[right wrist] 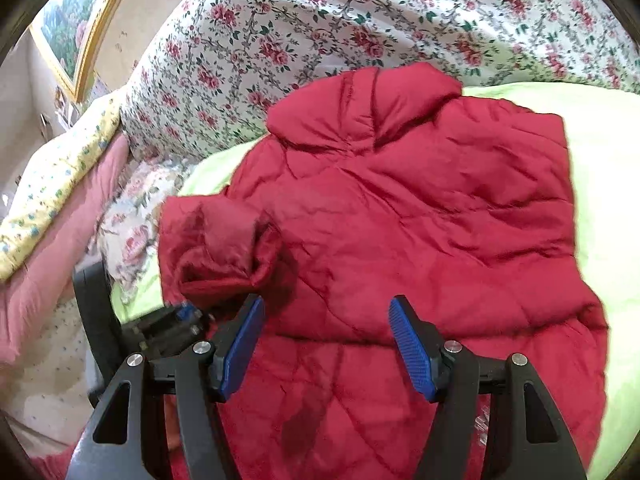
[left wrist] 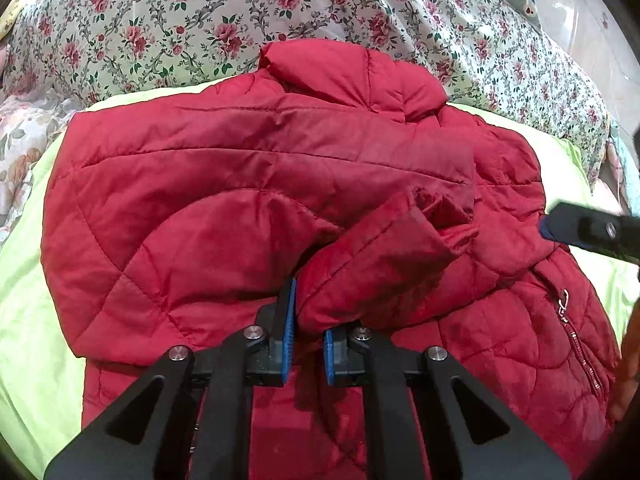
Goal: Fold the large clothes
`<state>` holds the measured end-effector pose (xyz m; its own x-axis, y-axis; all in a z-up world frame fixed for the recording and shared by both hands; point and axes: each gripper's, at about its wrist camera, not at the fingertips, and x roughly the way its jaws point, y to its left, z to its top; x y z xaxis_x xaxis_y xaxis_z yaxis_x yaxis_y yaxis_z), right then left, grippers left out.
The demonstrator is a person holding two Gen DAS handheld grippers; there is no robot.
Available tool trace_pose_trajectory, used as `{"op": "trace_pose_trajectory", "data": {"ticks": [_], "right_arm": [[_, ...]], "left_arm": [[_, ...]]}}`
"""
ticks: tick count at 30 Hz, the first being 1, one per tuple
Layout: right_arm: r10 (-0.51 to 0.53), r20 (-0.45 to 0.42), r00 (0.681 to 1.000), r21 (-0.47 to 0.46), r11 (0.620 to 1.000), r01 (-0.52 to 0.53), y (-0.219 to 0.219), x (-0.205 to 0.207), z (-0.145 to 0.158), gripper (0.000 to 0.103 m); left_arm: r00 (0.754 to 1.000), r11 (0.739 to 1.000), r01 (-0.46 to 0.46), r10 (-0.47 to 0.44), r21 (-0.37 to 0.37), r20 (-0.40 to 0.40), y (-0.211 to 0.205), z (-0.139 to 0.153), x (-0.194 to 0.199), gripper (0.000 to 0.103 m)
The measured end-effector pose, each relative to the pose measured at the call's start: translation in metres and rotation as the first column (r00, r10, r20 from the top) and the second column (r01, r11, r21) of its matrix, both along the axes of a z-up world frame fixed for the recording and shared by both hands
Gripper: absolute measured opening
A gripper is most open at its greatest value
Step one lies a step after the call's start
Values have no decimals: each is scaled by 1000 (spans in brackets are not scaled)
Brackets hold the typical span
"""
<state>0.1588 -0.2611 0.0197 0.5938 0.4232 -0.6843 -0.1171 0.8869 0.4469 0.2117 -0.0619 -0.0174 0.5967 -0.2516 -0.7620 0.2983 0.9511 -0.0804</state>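
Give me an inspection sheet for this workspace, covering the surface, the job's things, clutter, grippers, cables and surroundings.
Surface: lime-green sheet spread over a bed.
Job's things: red quilted jacket lying on the sheet, collar at the far end; one sleeve folded across its body.
Clutter: nothing seen on the sheet beside the jacket.
Grippers: left gripper shut on the sleeve; right gripper open above the jacket, nothing between its pads.
Cables: nothing seen.
Surroundings: floral bedding beyond the collar, pink pillow at one side, framed picture on the wall.
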Motion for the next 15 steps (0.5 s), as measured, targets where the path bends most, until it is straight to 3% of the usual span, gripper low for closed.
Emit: {"op": "trace_pose_trajectory", "data": {"ticks": [8, 11, 12, 15], "right_arm": [[27, -32, 999, 117, 993, -23, 27, 44, -17, 64], [37, -62, 997, 189, 982, -25, 33, 56, -30, 34], [41, -70, 997, 208, 978, -25, 34, 58, -32, 17], [31, -47, 998, 191, 981, -21, 37, 56, -27, 8]], "left_arm": [[1000, 1000, 4, -4, -9, -7, 1, 0, 0, 10], [1000, 1000, 17, -17, -9, -14, -1, 1, -2, 19], [1000, 1000, 22, -23, -4, -19, -1, 1, -4, 23], [998, 999, 48, -49, -24, -40, 2, 5, -8, 39]]}}
